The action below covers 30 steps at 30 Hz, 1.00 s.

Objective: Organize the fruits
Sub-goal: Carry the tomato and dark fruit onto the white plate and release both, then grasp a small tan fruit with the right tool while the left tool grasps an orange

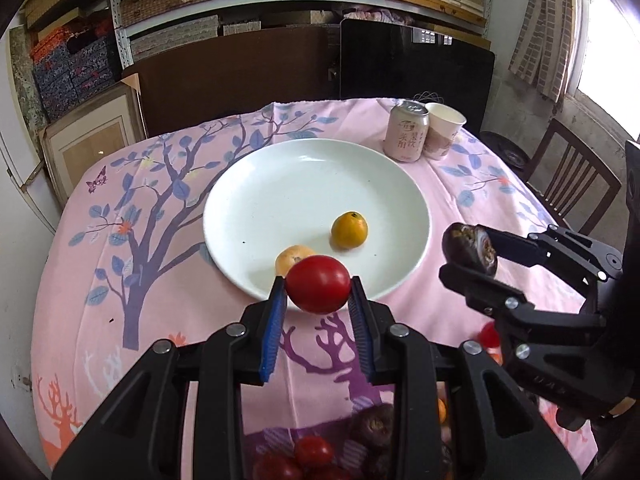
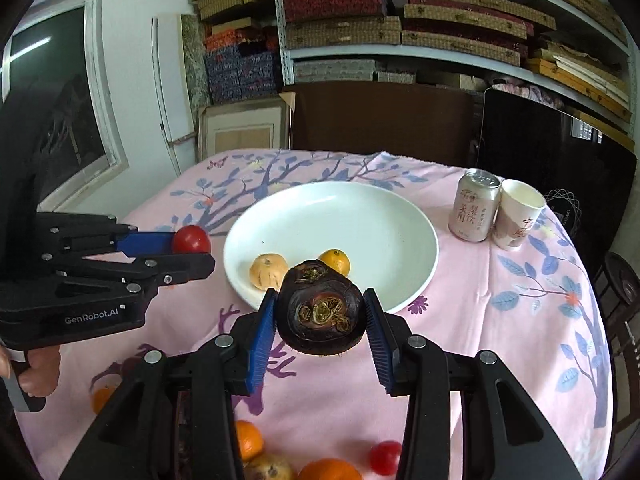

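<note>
Nearest the cameras, loose fruit lay on the pink cloth (image 2: 480, 360): oranges (image 2: 248, 438), a small tomato (image 2: 385, 456) and a speckled brown fruit (image 2: 268, 470). The left gripper (image 1: 319, 290) had its blue pads pressed against a red tomato (image 1: 318, 283), holding it just above the near rim of the plate (image 1: 280, 184). Its body read "GenRobot.AI" in the right wrist view, with a person's fingers (image 2: 40, 376) wrapped on the handle below. The right gripper (image 2: 320, 312) was clamped on a dark, wrinkled purple-brown fruit (image 2: 320, 312), jaws wider apart than the left's, beside the plate's near right edge. The white plate held two fruits close together near its front: a pale, tan-coloured one (image 2: 268, 271) and a yellow-orange one (image 2: 335, 261). Farther back stood a pink can (image 2: 474, 210) printed with Chinese characters I could not read, touching a paper cup (image 2: 516, 214) that also bore some; what the cup held could not be told. Behind the table, shelves (image 2: 400, 52) carried stacked patterned boxes.
</note>
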### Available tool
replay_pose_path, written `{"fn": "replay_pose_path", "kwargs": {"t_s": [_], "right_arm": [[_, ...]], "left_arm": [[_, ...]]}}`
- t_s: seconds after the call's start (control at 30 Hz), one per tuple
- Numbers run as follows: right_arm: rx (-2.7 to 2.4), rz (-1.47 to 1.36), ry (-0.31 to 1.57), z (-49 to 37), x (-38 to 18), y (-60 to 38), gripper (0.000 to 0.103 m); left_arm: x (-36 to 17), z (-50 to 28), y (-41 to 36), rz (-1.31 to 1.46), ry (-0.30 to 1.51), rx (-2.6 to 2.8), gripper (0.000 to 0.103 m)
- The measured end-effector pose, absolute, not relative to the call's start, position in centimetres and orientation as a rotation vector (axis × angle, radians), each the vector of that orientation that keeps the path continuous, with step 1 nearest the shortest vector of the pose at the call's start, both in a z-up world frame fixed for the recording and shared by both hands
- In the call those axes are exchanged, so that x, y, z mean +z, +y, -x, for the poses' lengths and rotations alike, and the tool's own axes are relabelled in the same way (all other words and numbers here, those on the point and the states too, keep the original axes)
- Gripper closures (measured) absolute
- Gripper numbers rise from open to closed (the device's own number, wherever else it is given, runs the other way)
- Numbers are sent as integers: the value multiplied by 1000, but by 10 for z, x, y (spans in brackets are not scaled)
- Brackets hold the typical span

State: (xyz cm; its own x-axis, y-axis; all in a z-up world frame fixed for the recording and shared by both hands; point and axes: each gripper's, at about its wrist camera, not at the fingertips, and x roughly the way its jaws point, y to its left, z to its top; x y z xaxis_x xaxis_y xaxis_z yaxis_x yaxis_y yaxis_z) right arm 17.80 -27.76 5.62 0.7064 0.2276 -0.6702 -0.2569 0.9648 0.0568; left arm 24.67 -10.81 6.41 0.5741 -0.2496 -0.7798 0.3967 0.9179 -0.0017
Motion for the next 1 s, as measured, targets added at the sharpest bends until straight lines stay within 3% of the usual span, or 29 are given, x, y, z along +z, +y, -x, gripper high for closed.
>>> {"fn": "replay_pose_path", "kwargs": {"t_s": [0.23,0.27,0.3,0.33,0.4,0.43,0.57,0.7,1.0], "right_arm": [[253,109,869,-235,9,-270,57],[251,120,878,-239,6,-268,54],[241,139,879,-242,5,-266,43],[227,159,873,-243,5,-263,35],[218,176,853,-242,7,-263,35],[221,166,853,-241,9,-264,35],[224,78,849,-225,21,-283,35],[207,-4,842,-191,36,-308,35],[167,-94,788,-72,55,-353,35]], "left_arm": [[15,-317,-110,-192,970,-295,72],[12,-322,-107,-177,978,-294,72],[9,-326,-105,-158,980,-295,68],[8,-327,-104,-149,977,-293,55],[10,-323,-103,-160,956,-281,42],[13,-319,-103,-168,944,-281,40],[28,-297,-96,-172,932,-276,37],[42,-262,-80,-173,917,-249,28],[58,-159,-36,-146,875,-227,23]]}}
